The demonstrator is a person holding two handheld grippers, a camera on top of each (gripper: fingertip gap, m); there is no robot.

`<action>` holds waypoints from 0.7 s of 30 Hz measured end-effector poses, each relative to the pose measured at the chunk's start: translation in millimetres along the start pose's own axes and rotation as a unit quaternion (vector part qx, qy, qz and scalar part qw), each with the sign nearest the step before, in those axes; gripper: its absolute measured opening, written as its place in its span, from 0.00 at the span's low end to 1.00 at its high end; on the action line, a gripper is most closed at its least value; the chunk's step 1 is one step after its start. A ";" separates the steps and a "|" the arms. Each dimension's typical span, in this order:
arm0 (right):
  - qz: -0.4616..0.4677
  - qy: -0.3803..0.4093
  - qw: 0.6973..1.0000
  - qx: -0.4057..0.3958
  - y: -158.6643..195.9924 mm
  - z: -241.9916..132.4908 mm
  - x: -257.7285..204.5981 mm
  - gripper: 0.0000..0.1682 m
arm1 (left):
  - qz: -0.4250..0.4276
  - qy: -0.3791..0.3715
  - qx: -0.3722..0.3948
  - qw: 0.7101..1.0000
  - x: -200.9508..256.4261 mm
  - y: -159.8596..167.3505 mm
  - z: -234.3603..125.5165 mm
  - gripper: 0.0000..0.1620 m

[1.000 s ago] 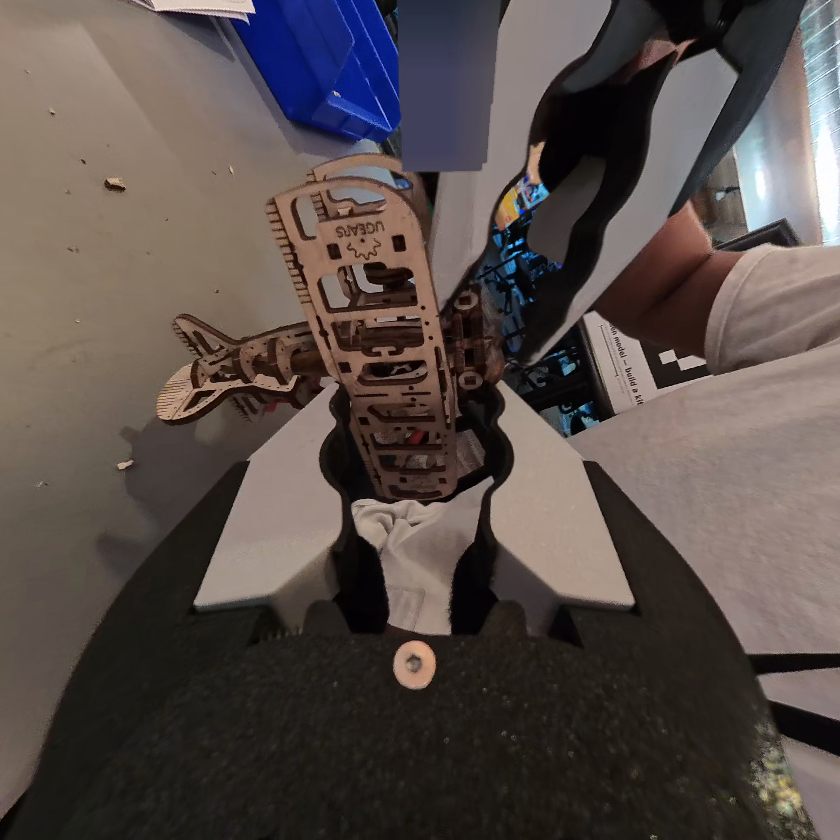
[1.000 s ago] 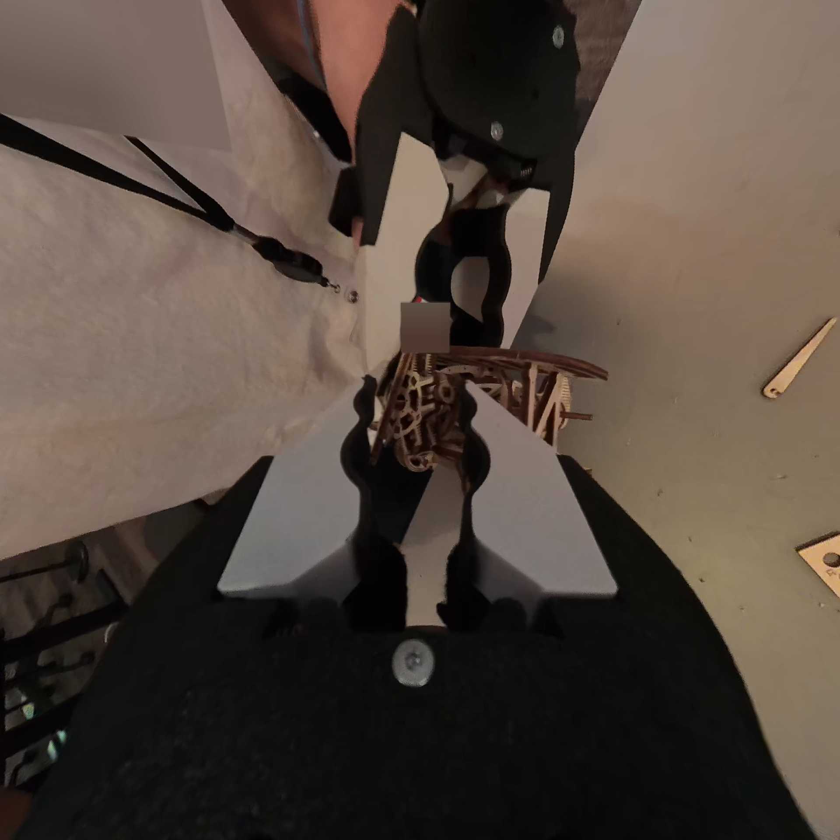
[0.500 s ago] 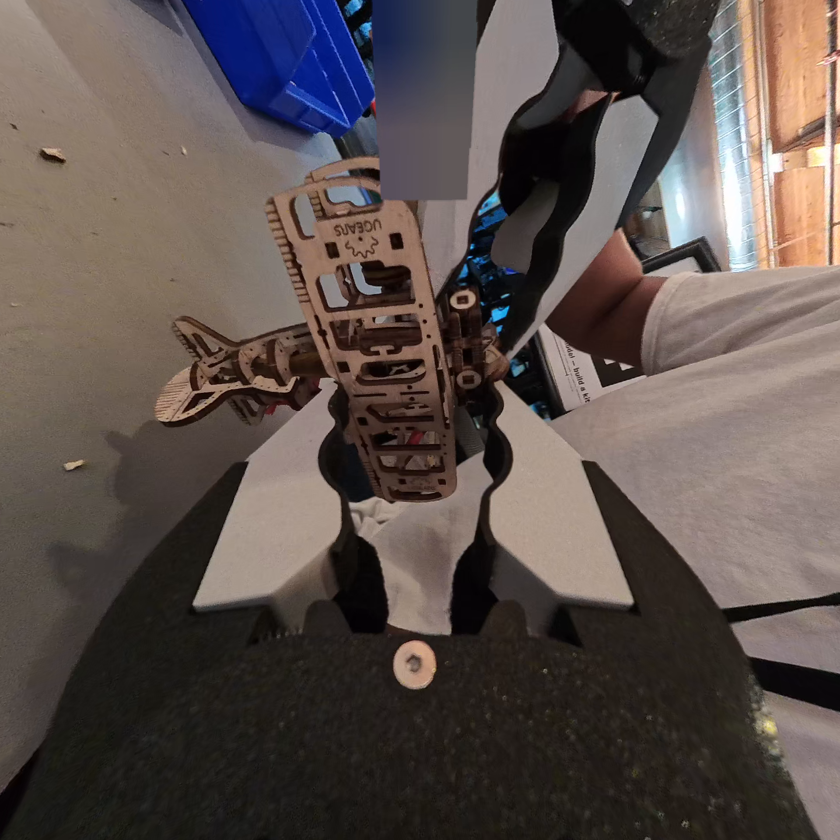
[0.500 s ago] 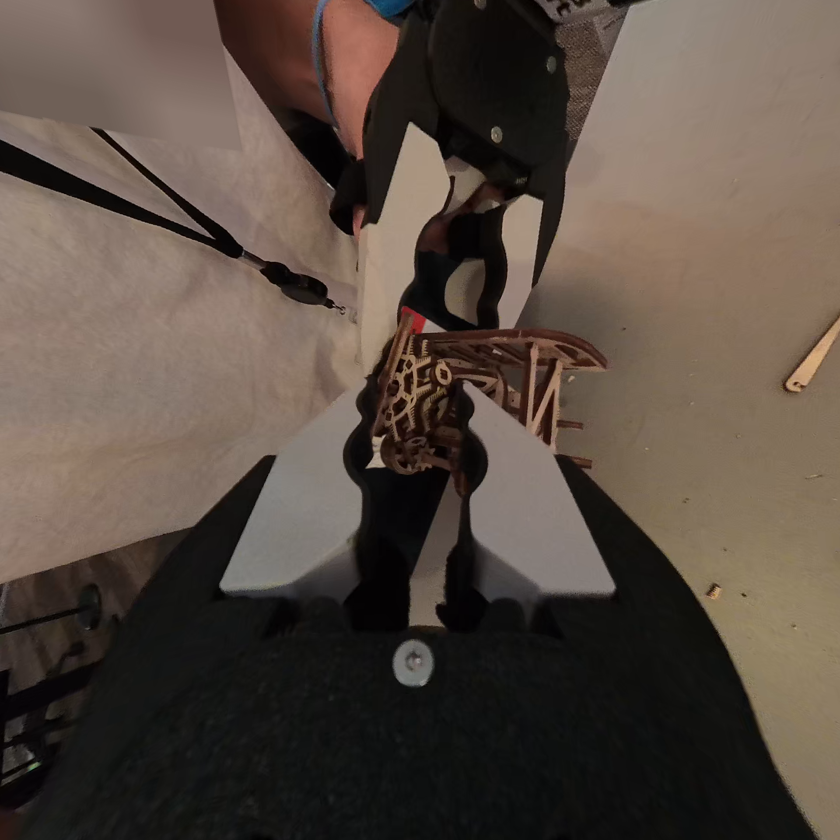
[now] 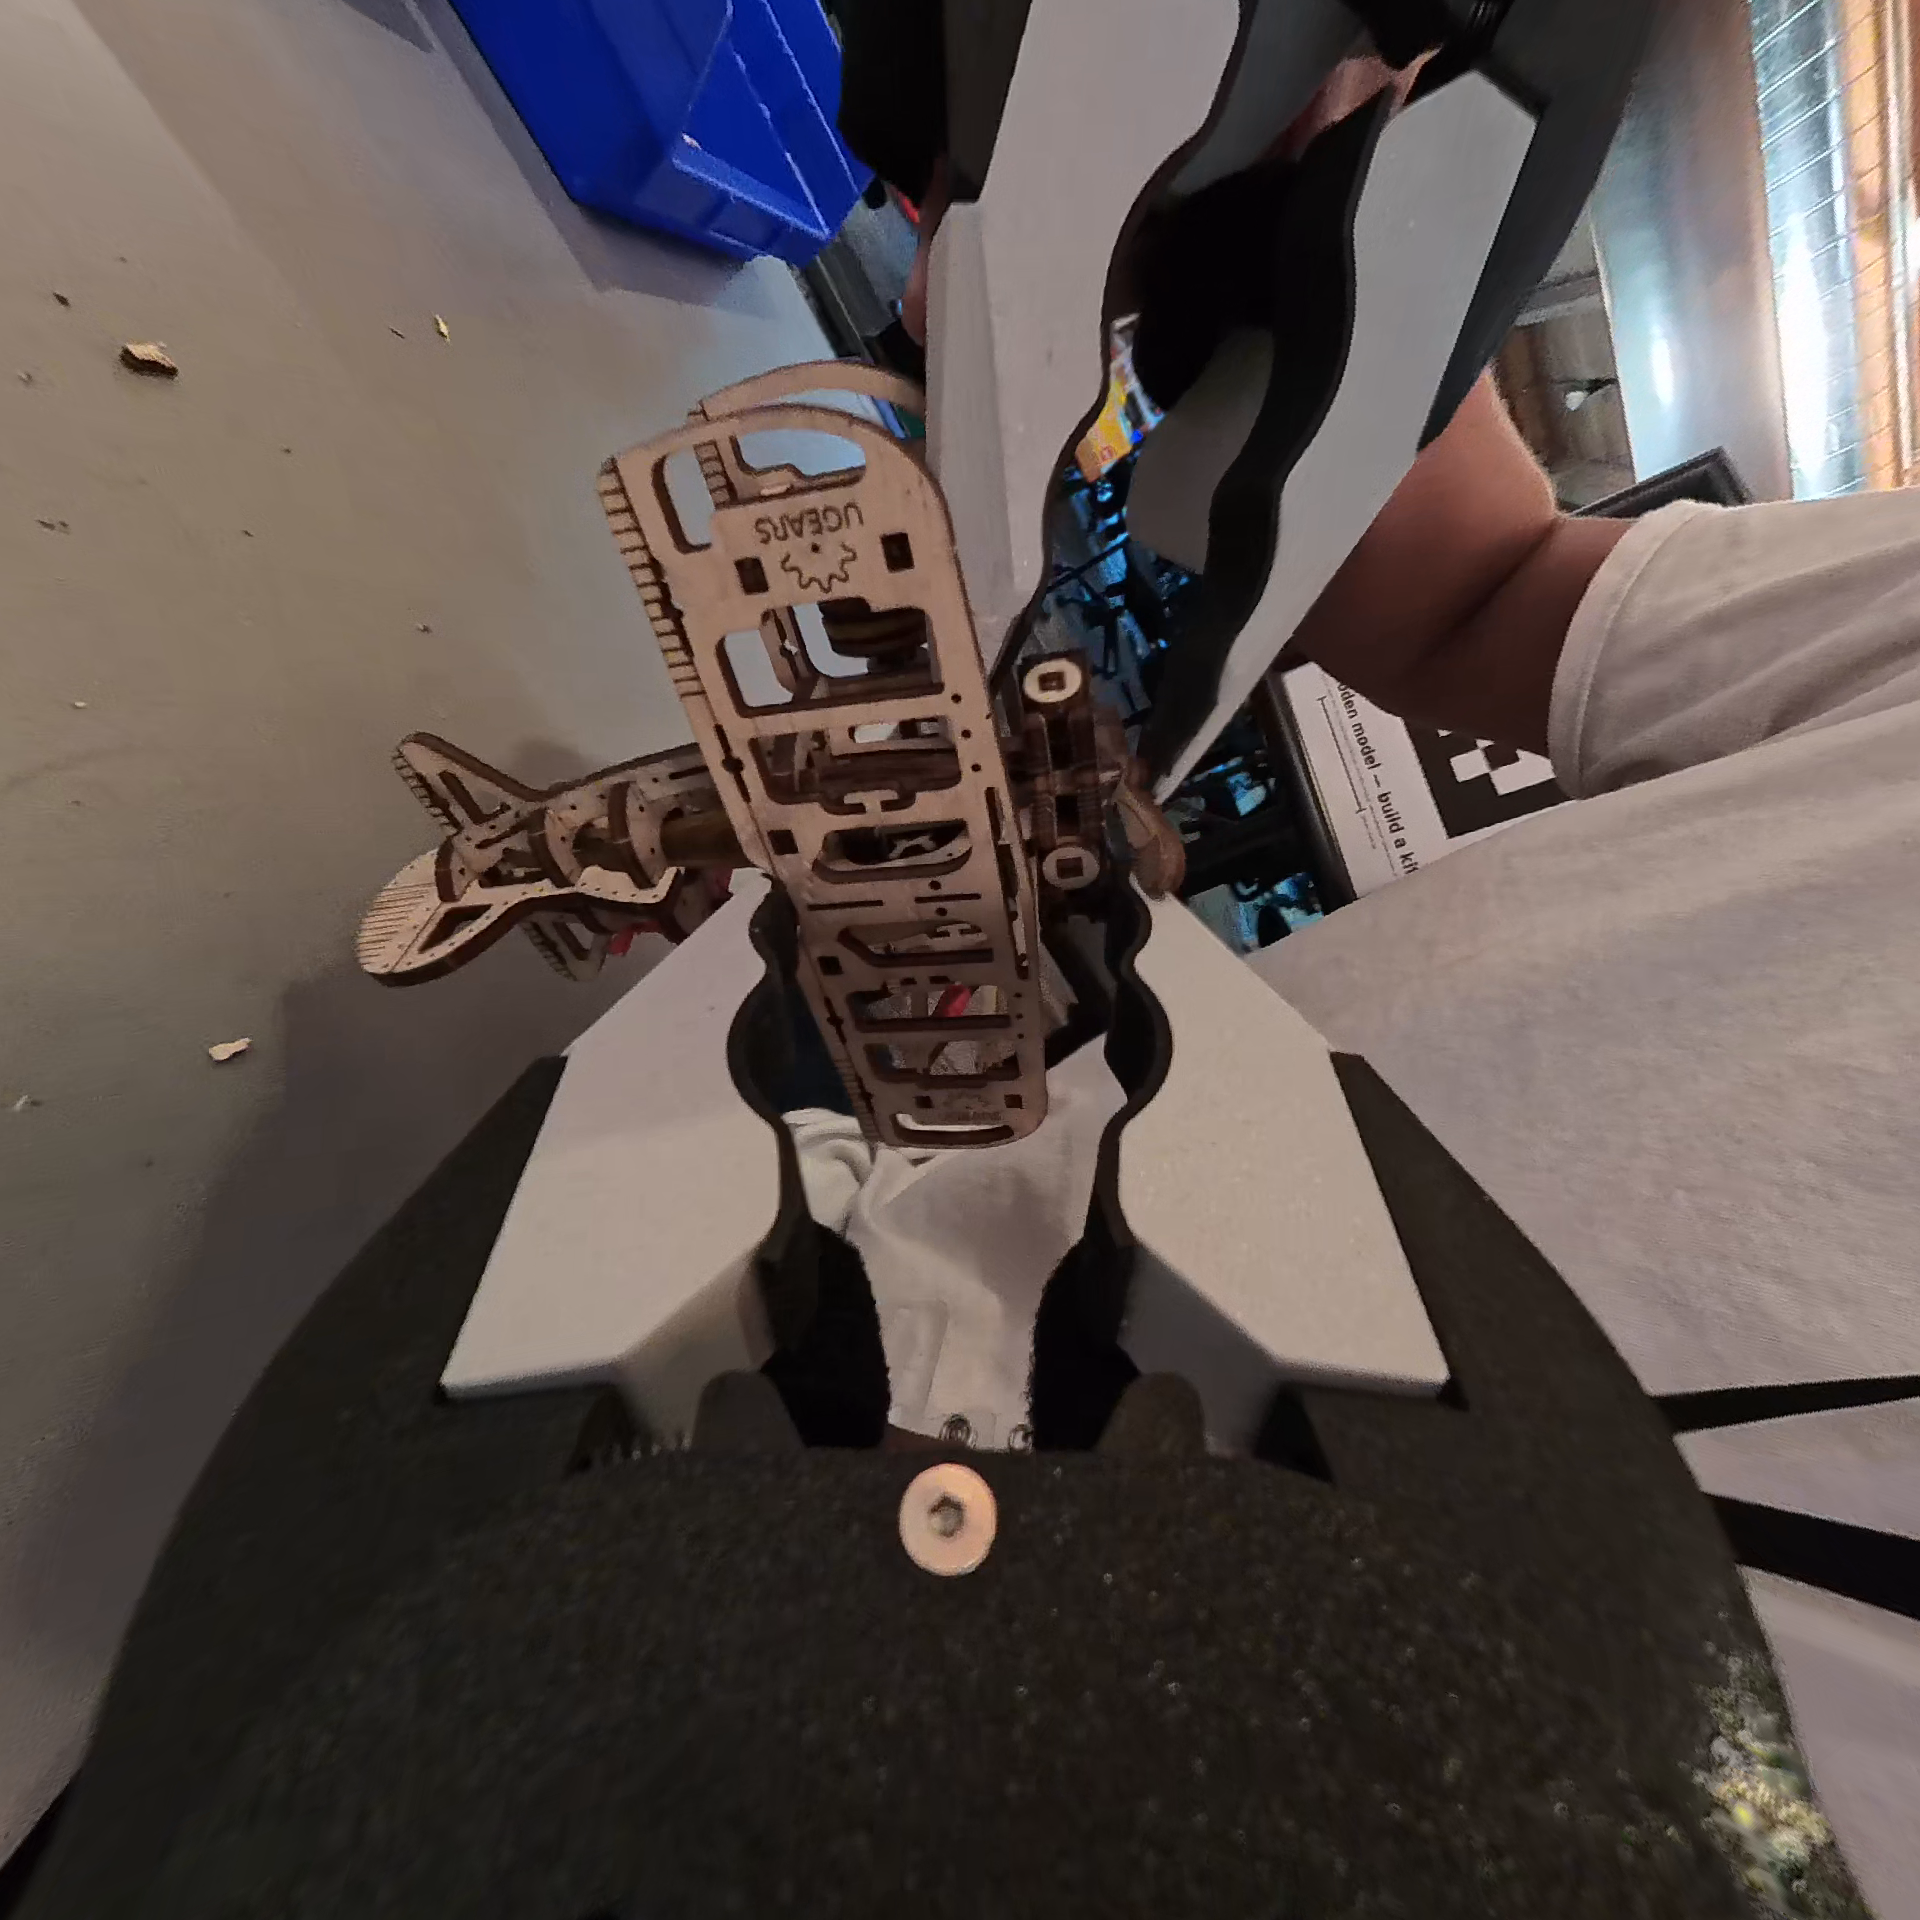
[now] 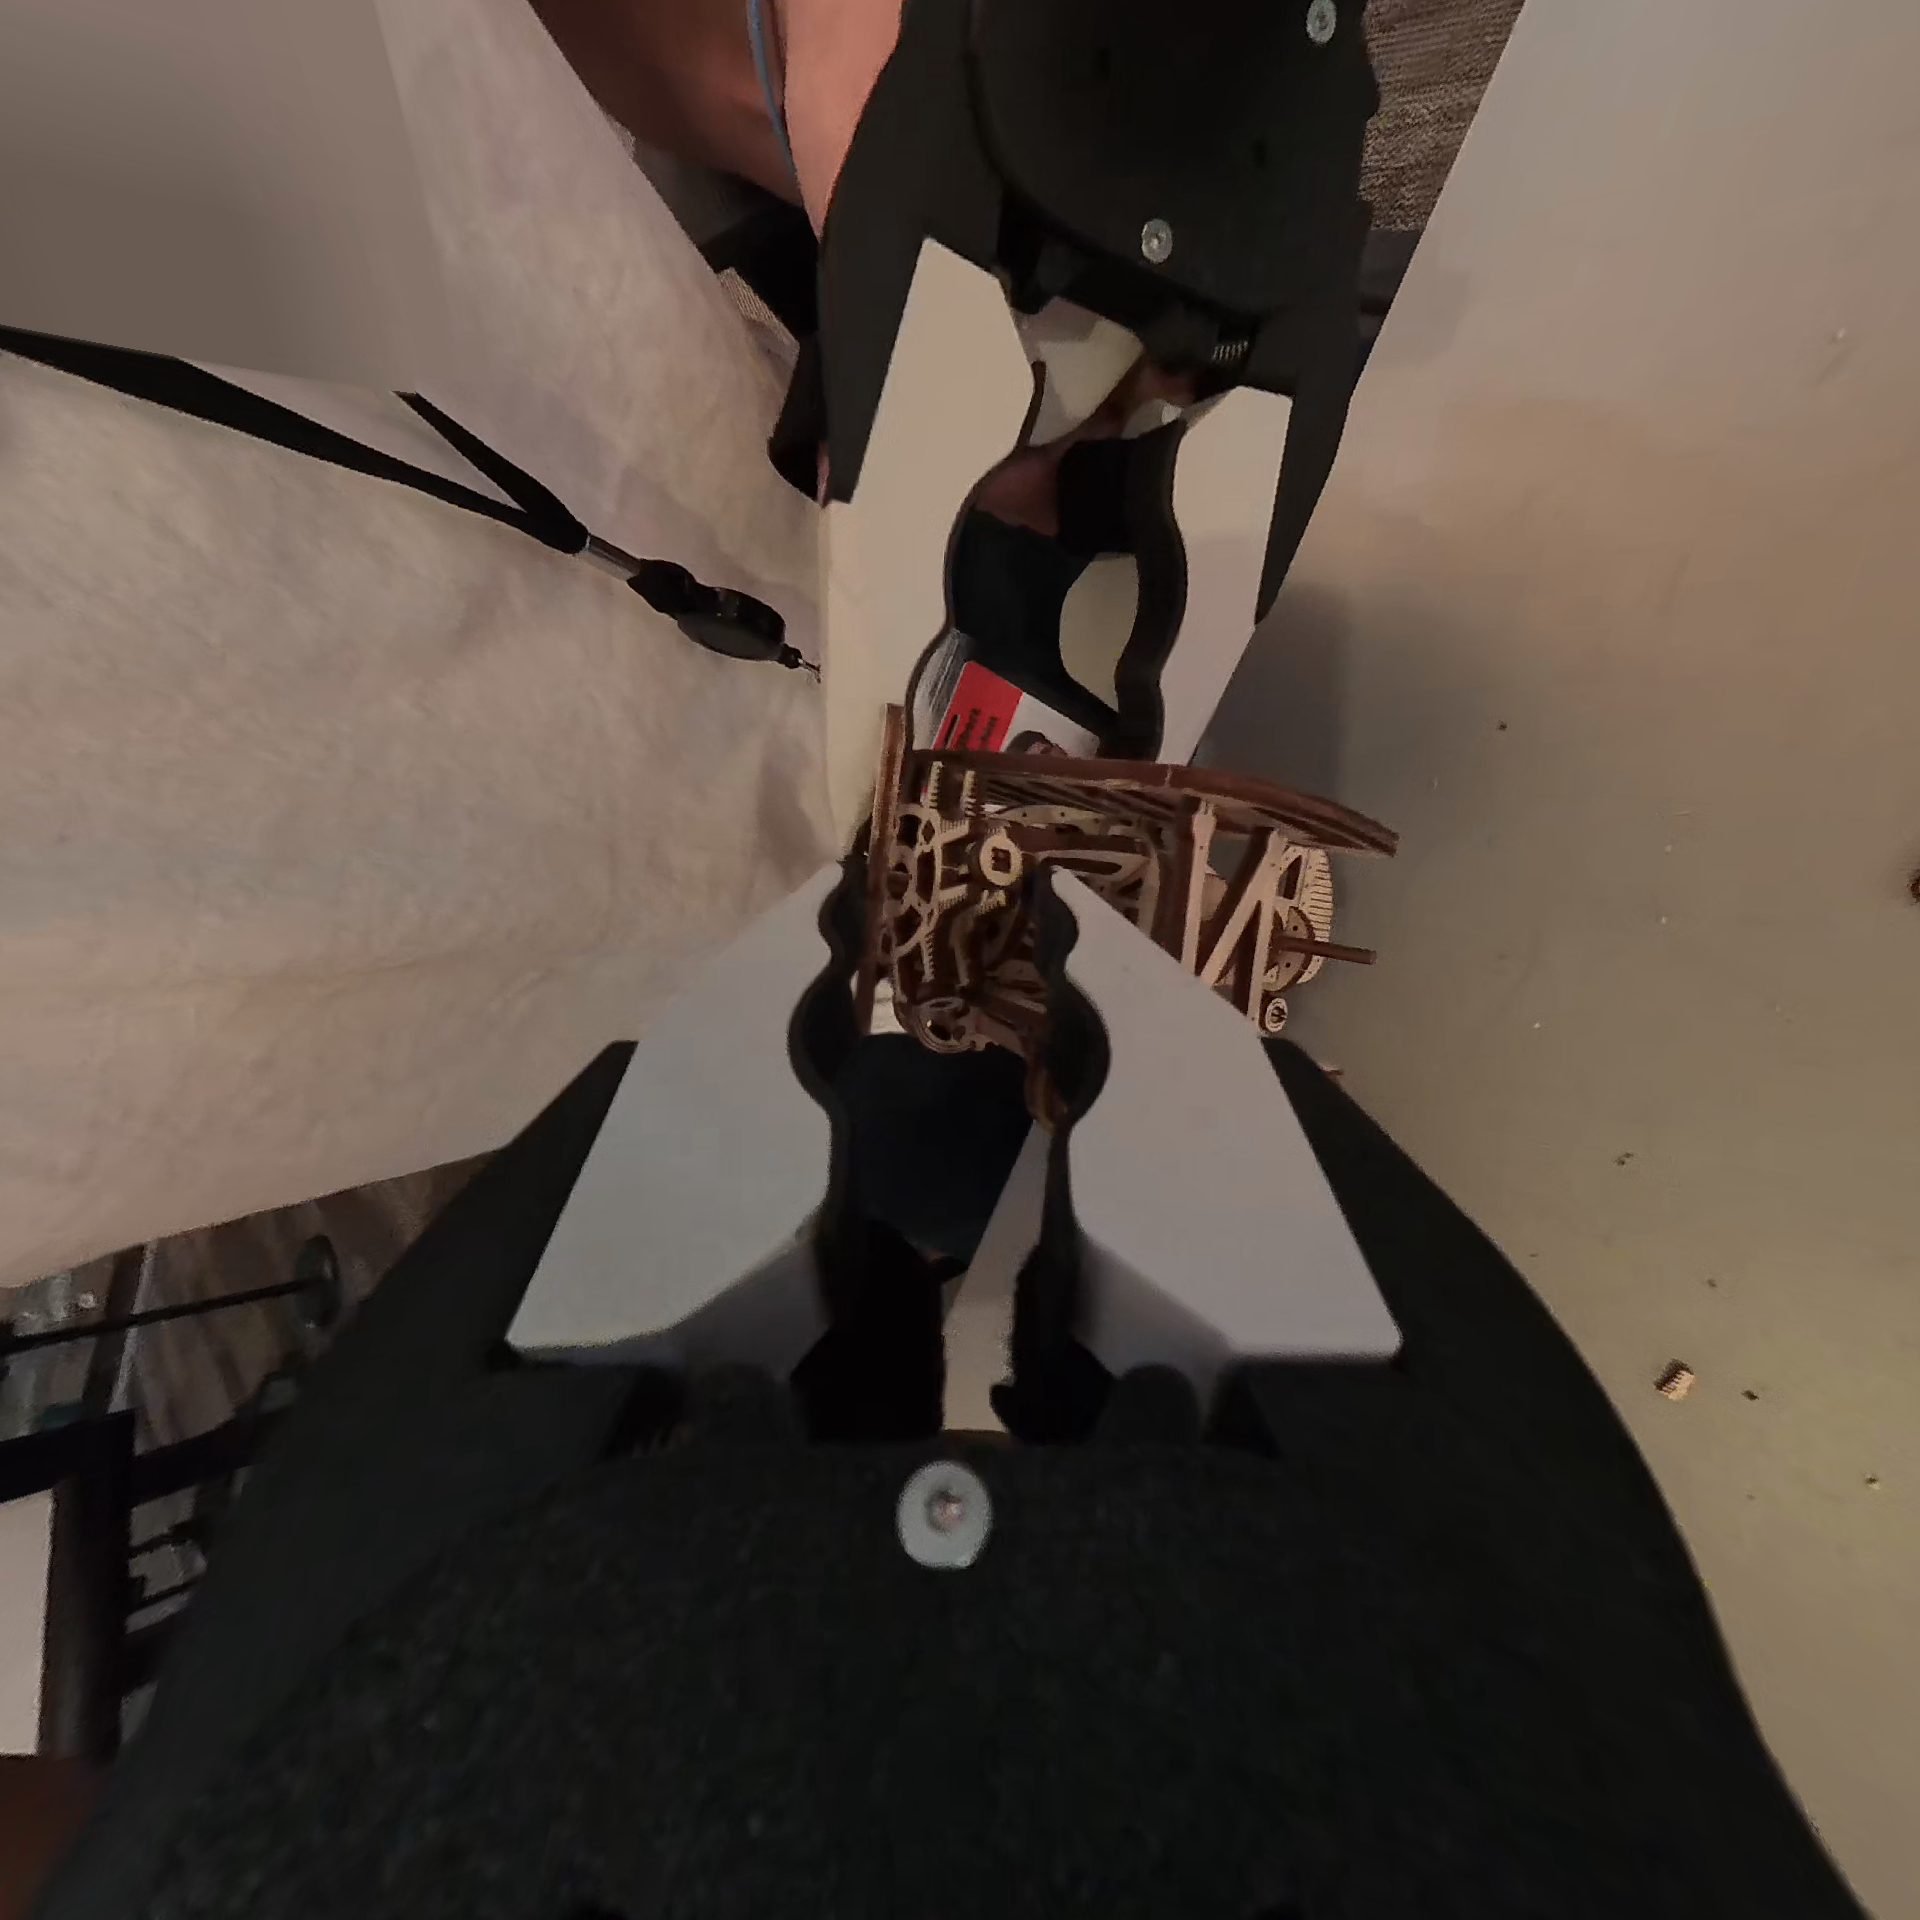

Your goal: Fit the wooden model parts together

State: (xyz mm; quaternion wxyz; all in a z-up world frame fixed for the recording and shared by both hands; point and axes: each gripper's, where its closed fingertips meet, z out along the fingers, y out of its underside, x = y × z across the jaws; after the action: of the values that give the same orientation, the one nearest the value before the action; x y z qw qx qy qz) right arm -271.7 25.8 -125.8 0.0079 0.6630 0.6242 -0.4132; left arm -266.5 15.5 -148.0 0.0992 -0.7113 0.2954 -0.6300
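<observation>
A laser-cut wooden biplane model [image 5: 842, 790] is held in the air above the grey table [image 5: 260, 540]. Its wing runs between the fingers of my left gripper [image 5: 940, 935], which is shut on the model; its tail [image 5: 468, 883] sticks out to the left. My right gripper [image 5: 1107, 727] comes in from above and closes on the model's nose. In the right wrist view the geared nose [image 6: 945, 925] sits between the fingers of my right gripper [image 6: 945, 904], a wooden blade [image 6: 1044, 1081] lies against the right finger, and the left gripper [image 6: 1039, 748] grips from the far side.
A blue bin [image 5: 675, 125] stands at the table's far edge. Small wood scraps [image 5: 145, 358] and a chip [image 6: 1675, 1379] lie on the table. The person's white shirt [image 5: 1558, 1039], bare arm [image 5: 1455, 592] and black lanyard [image 6: 416, 468] are close behind the model. Left and right tips are no more than a few centimetres apart.
Both grippers keep their hold on the model. The pair has shifted and turned over the table, so the geared nose now faces the right camera more squarely and closer.
</observation>
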 end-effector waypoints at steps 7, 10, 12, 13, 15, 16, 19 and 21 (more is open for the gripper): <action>-0.025 0.014 0.999 -0.039 11.6 5.9 -0.5 0.18 | 0.016 -0.027 -0.012 0.999 -5.5 7.5 7.8 0.35; -0.013 0.017 0.999 -0.033 10.3 5.4 -0.2 0.18 | 0.004 -0.016 -0.003 1.000 -4.6 6.7 7.0 0.35; -0.019 0.024 0.999 -0.030 8.9 3.3 -0.1 0.18 | -0.003 -0.012 0.006 1.000 -3.4 5.5 6.5 0.35; -0.021 0.023 0.999 -0.029 8.1 2.6 -1.2 0.18 | -0.008 -0.006 0.008 1.000 -1.8 5.5 6.3 0.35; -0.022 0.024 0.999 -0.030 8.0 1.2 -1.7 0.19 | -0.010 -0.004 0.010 1.000 -1.0 5.7 6.1 0.35; -0.022 0.025 0.999 -0.030 8.0 0.2 -1.5 0.19 | -0.010 -0.004 0.009 1.000 -1.0 6.1 5.9 0.35; -0.010 0.018 1.000 -0.020 6.7 -2.4 -2.0 0.18 | -0.009 -0.004 0.011 1.000 0.0 5.7 4.8 0.35; 0.002 0.008 1.000 -0.017 6.9 -1.4 -3.0 0.18 | -0.004 -0.008 0.008 1.000 0.5 5.5 4.5 0.35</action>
State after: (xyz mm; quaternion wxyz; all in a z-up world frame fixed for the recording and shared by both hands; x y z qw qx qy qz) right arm -264.8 22.5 -126.7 0.0149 0.6676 0.6297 -0.3969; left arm -263.8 9.8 -151.2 0.1052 -0.7169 0.2864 -0.6268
